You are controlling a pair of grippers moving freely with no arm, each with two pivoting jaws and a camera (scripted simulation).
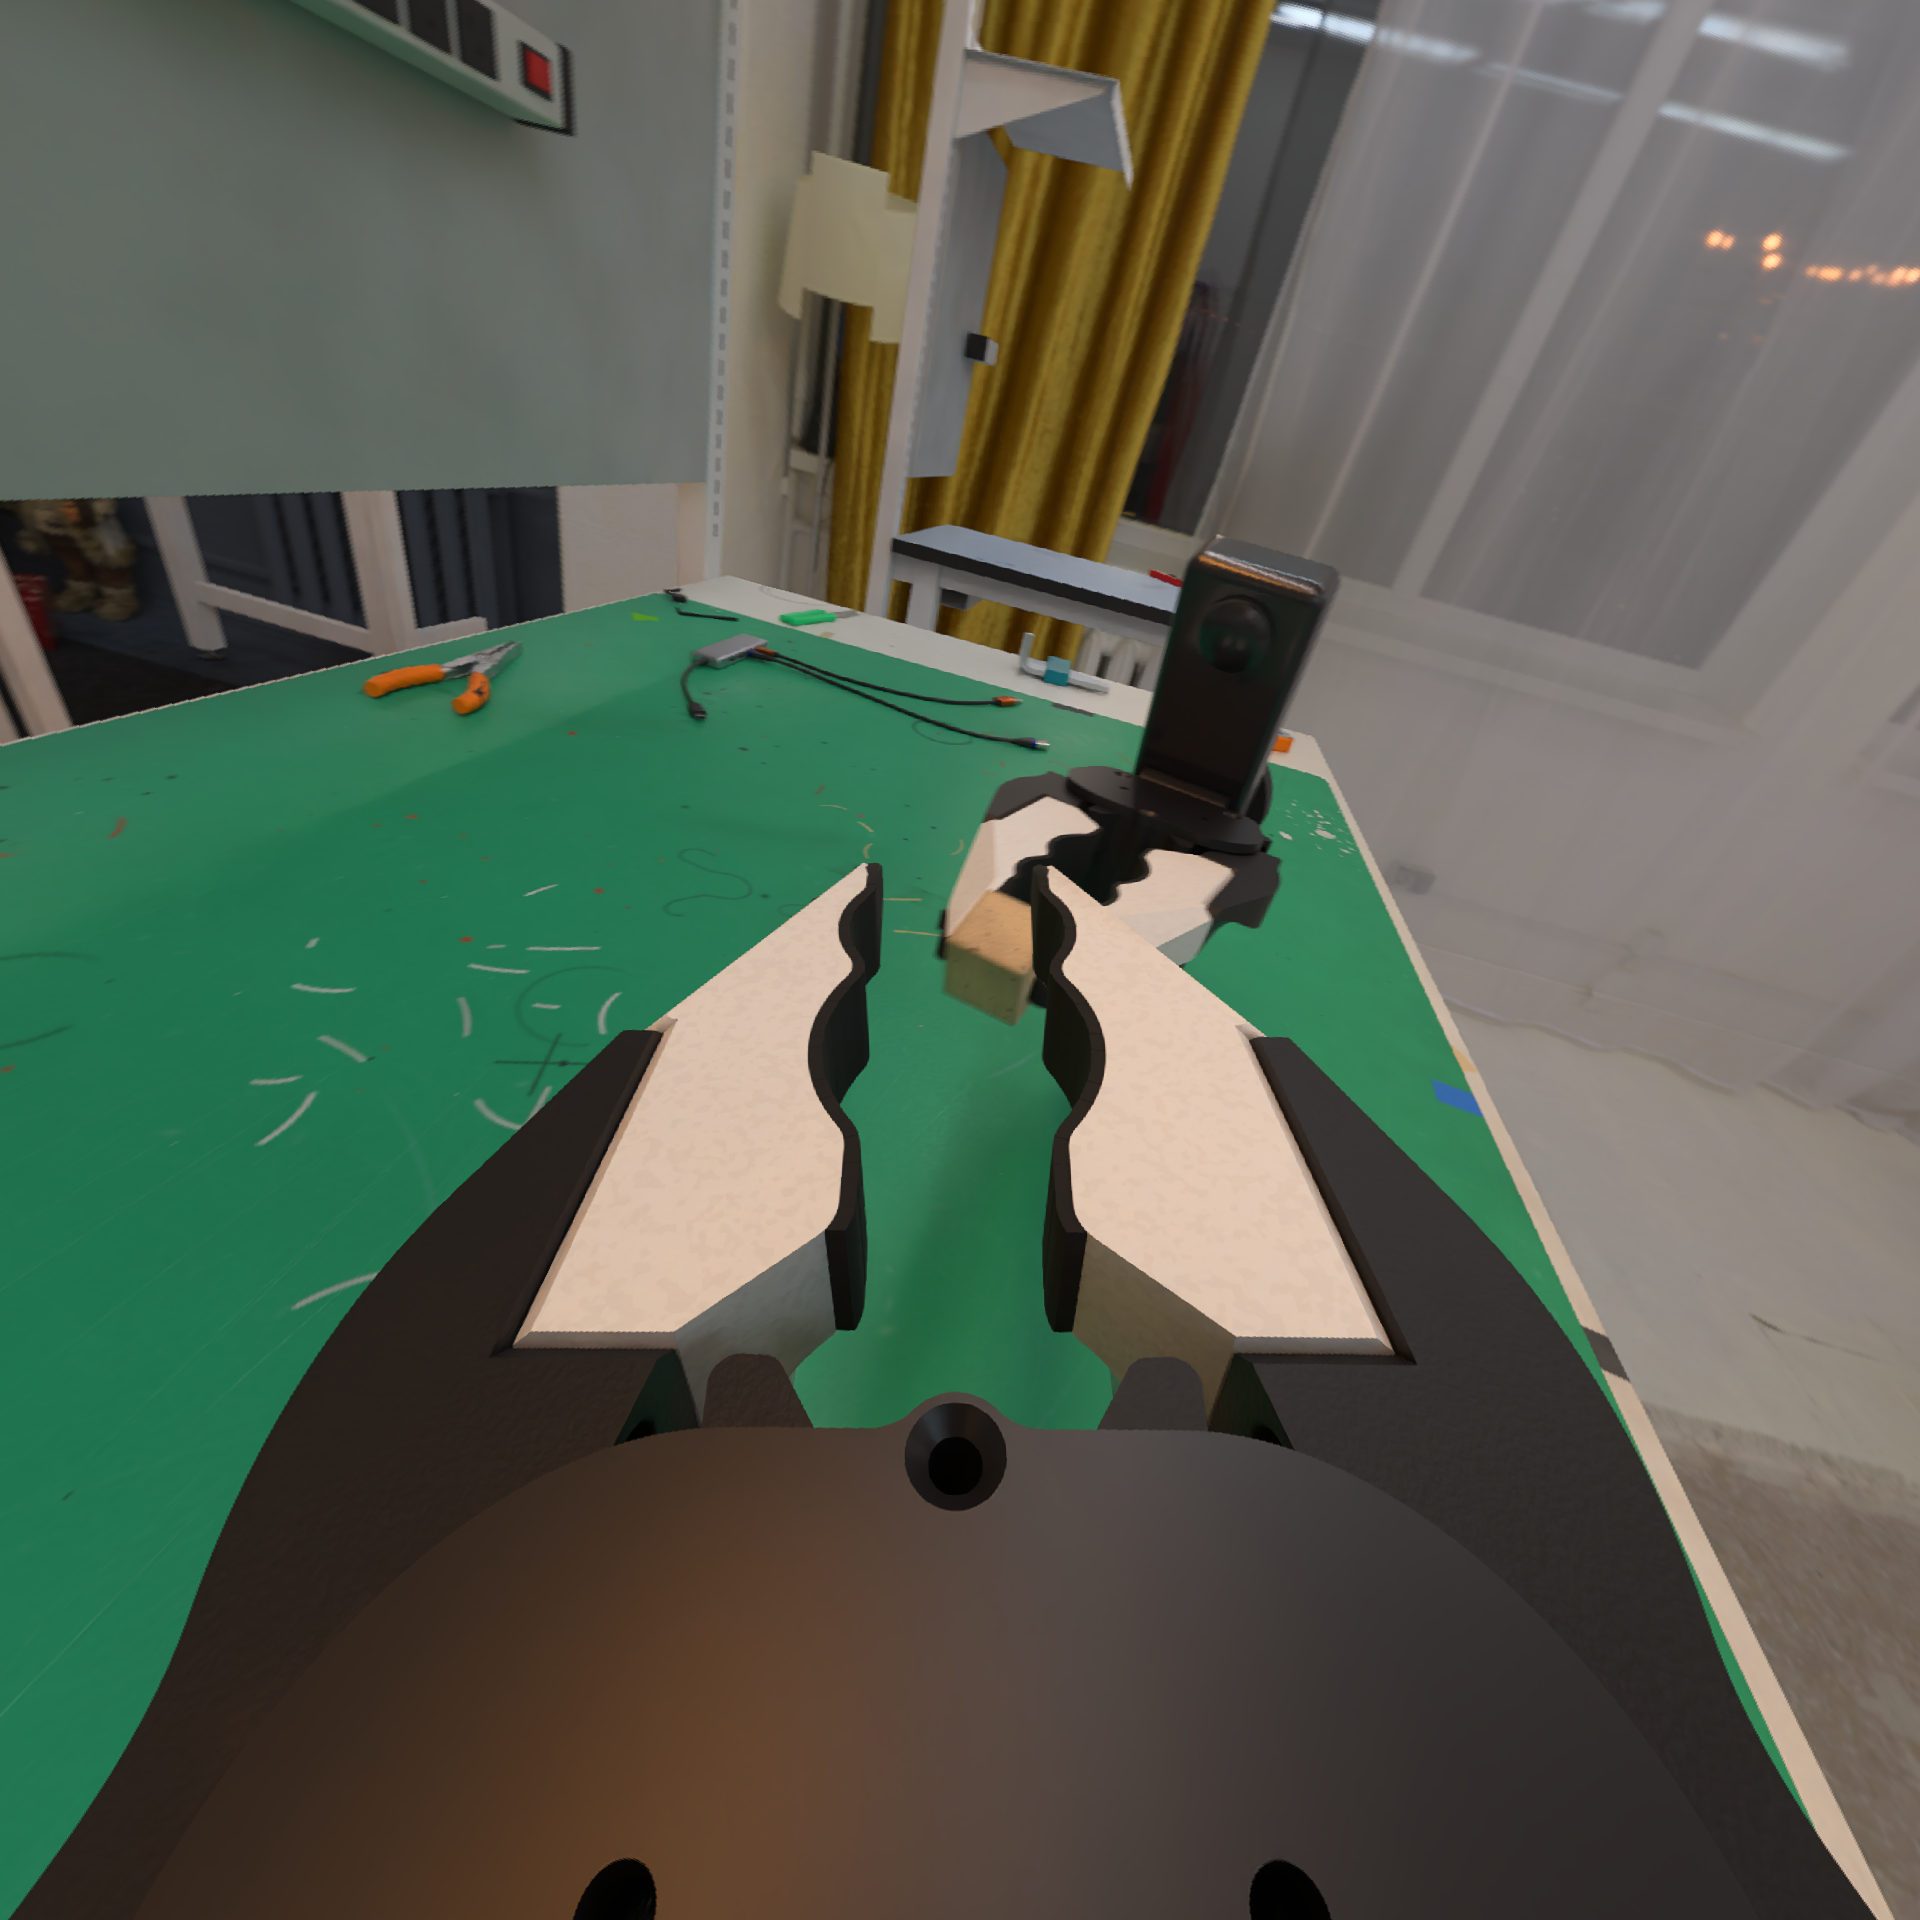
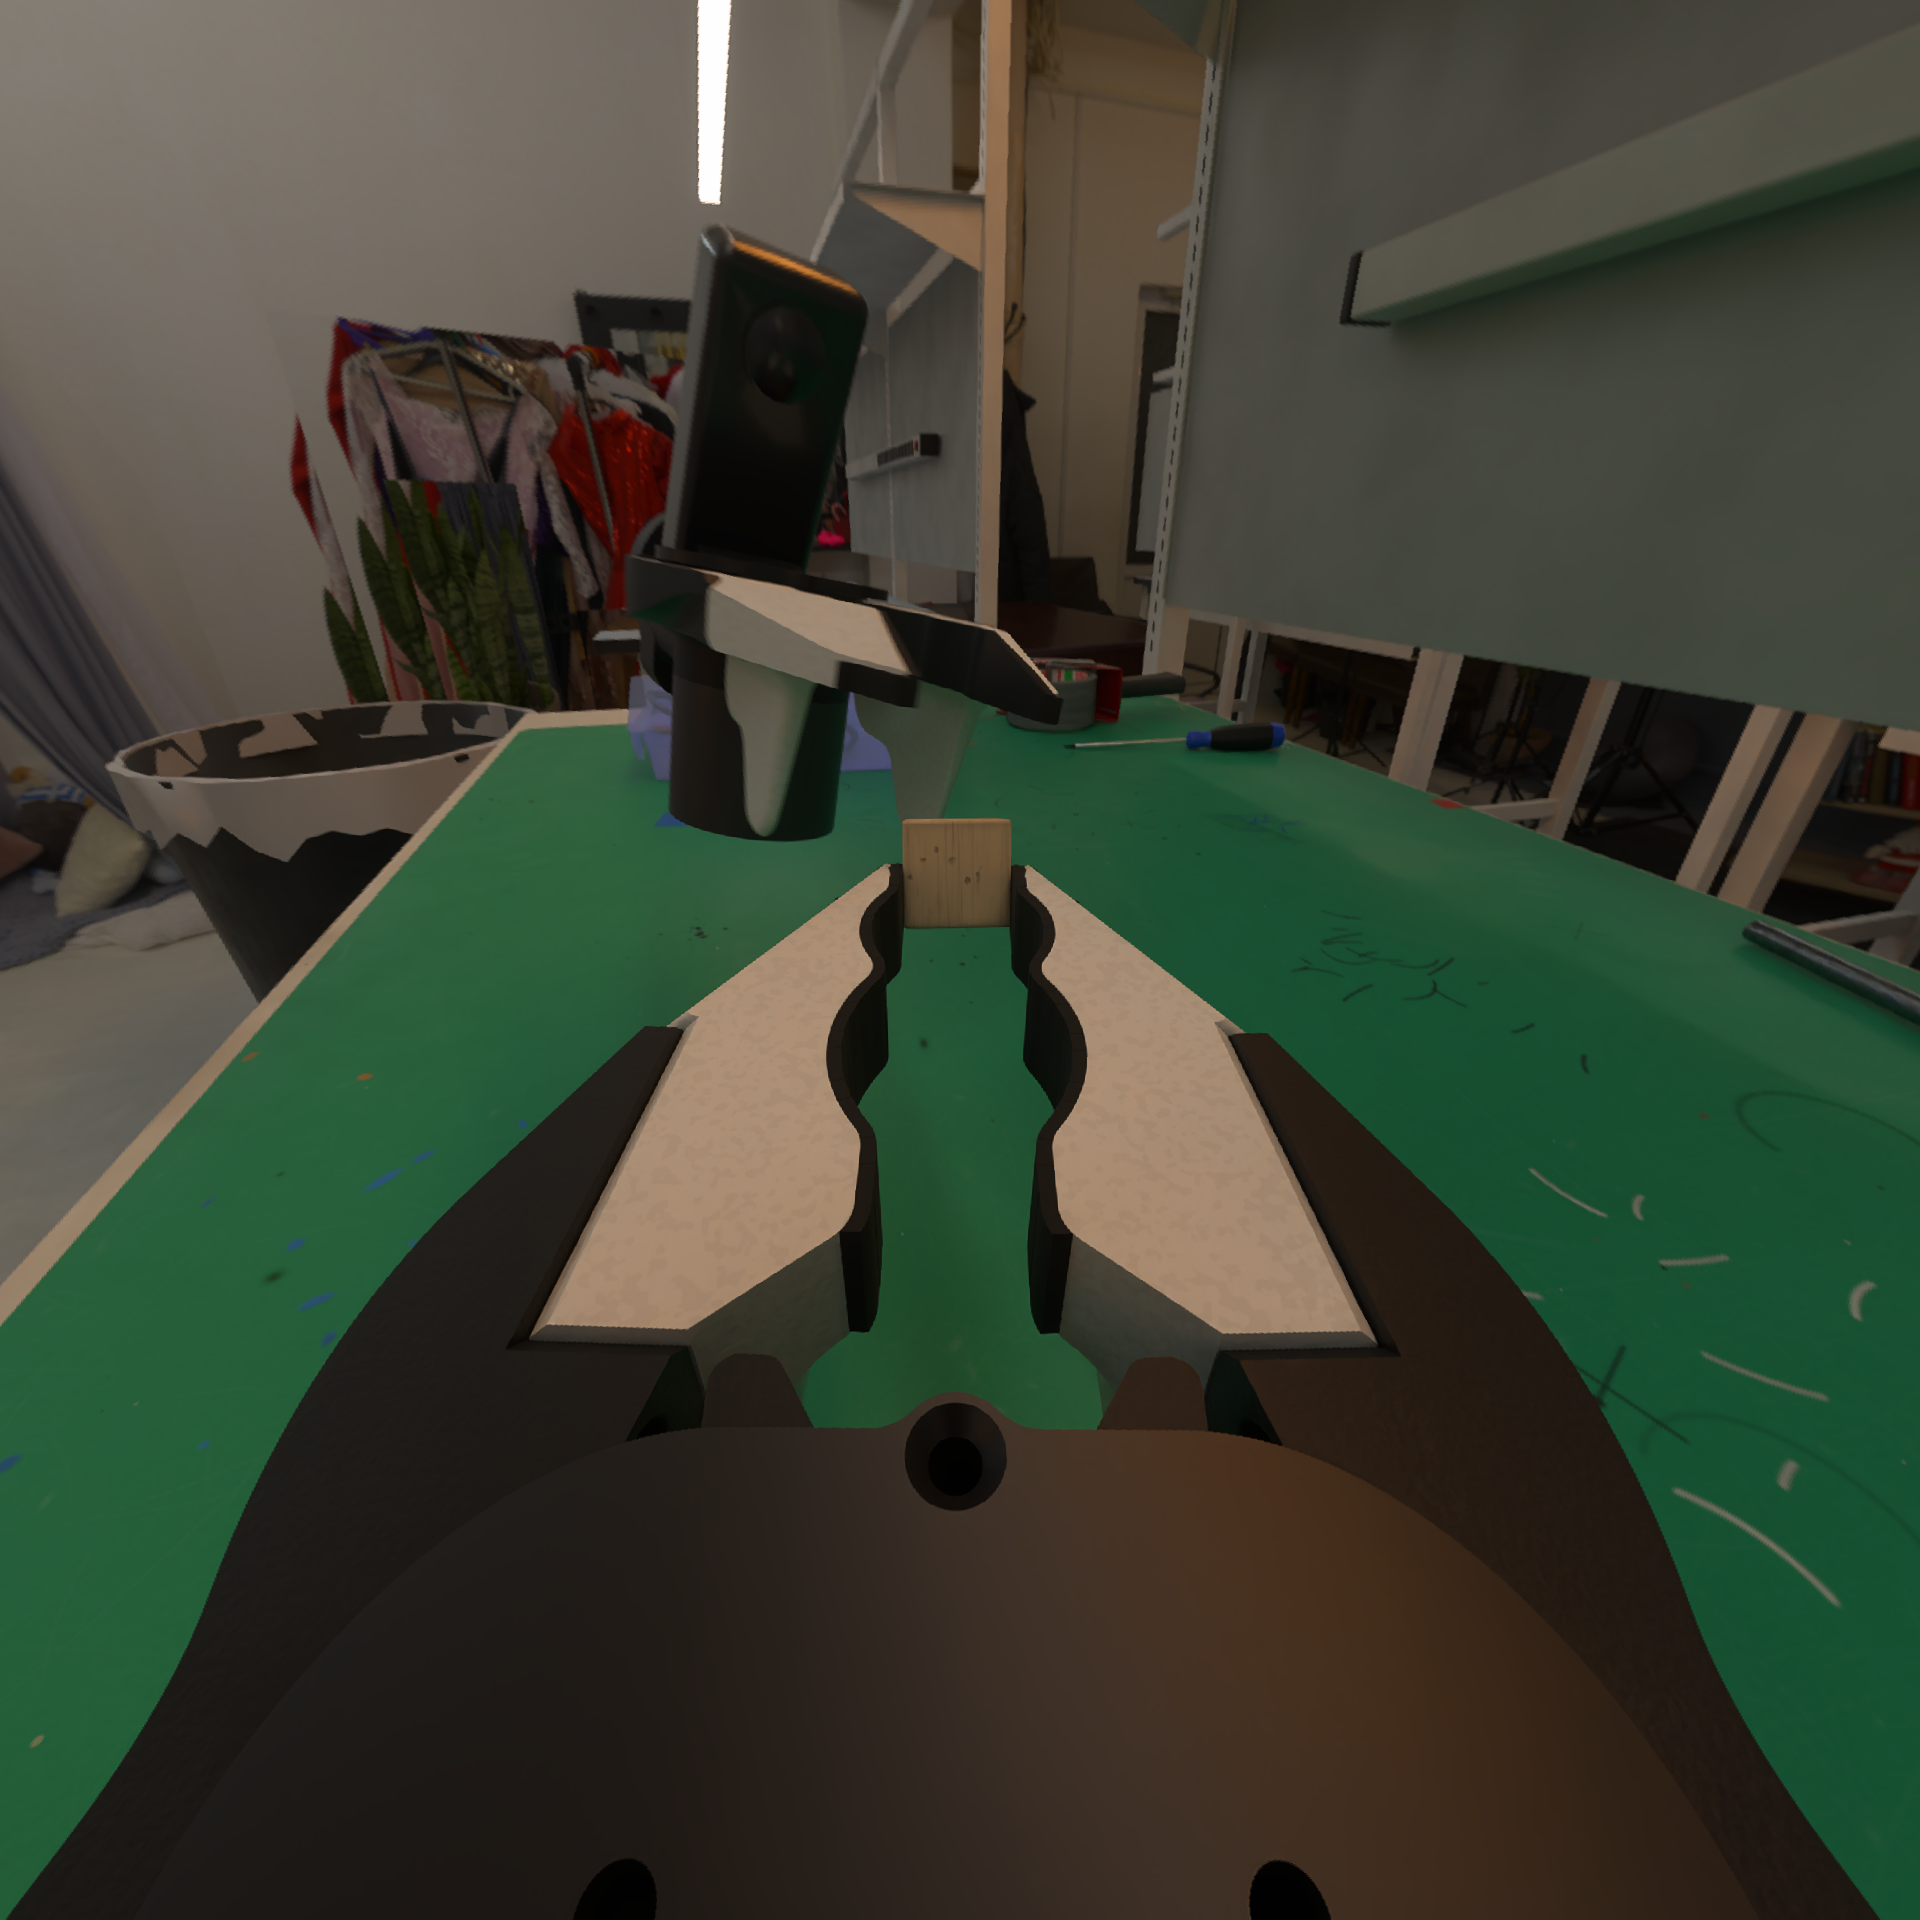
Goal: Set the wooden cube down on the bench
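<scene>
The wooden cube (image 2: 956, 873) is a small pale block gripped between the fingertips of my right gripper (image 2: 956, 883), which is shut on it. It is held low over the green bench top (image 2: 1247, 1039); I cannot tell whether it touches. In the left wrist view the cube (image 1: 992, 961) sits just beyond my left gripper (image 1: 956, 883), which is open and empty, with one of the right gripper's fingers (image 1: 987, 862) above the cube. The left gripper also shows in the right wrist view (image 2: 997, 696), hovering just behind the cube.
Orange-handled pliers (image 1: 442, 675) and a grey hub with cables (image 1: 727, 652) lie at the bench's far side. A blue-handled screwdriver (image 2: 1231, 738) and a dark rod (image 2: 1829, 971) lie on the mat. A black-and-white bin (image 2: 291, 790) stands beside the bench edge.
</scene>
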